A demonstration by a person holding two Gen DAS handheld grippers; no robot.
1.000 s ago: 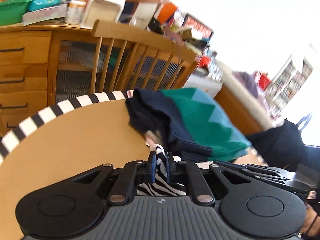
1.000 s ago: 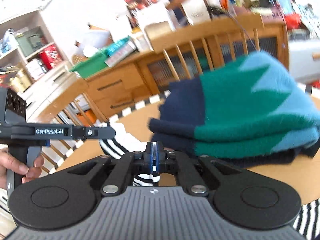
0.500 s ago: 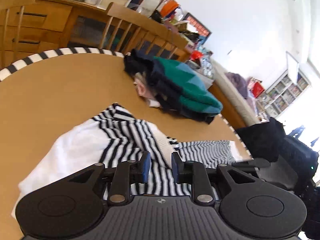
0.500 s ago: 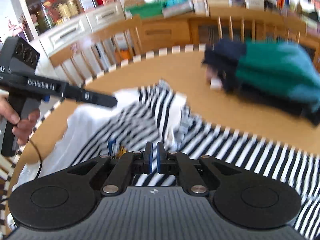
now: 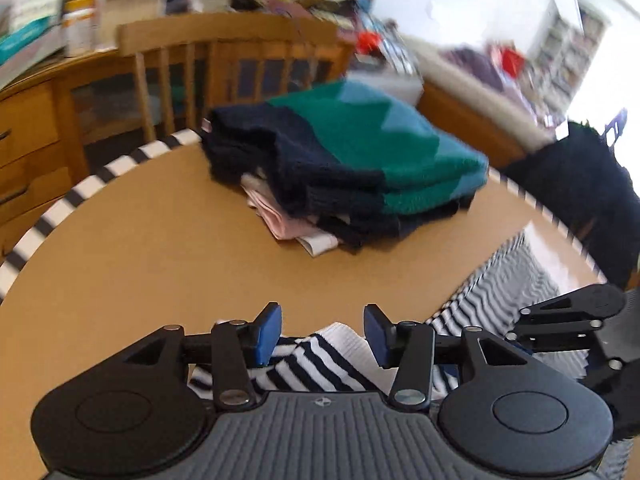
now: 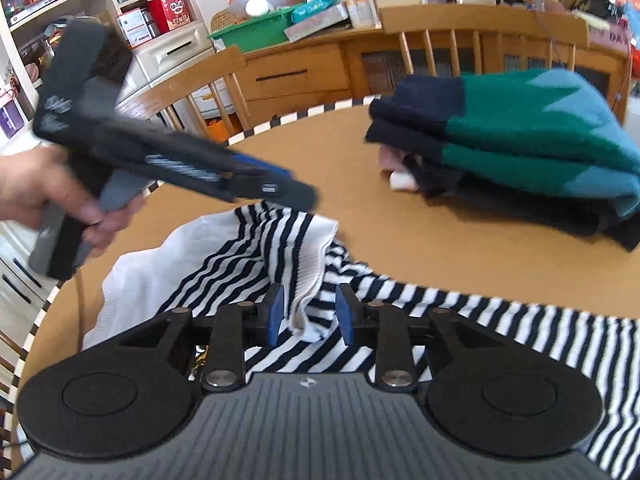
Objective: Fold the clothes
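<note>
At the table's (image 6: 340, 208) near edge, I'm opening both grippers (image 5: 322, 334) (image 6: 308, 314), releasing the striped top (image 6: 224, 276); next, regrasp to fold.

Grippers I'm working: two, the left gripper (image 5: 322, 334) and the right gripper (image 6: 308, 314).
Striped garments: one striped top (image 6: 248, 264), at 6 o'clock.
Folded piles: one stack (image 5: 348, 168), at 12 o'clock.
Tables: one round table (image 5: 152, 248).
Chairs I count: two.

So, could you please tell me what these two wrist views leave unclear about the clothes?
- Black-and-white striped knit garment: near part hidden behind the right gripper; left view shows a strip between the opening left gripper fingers.
- Pink and white folded items: buried under the navy, green and blue knitted sweater.
</note>
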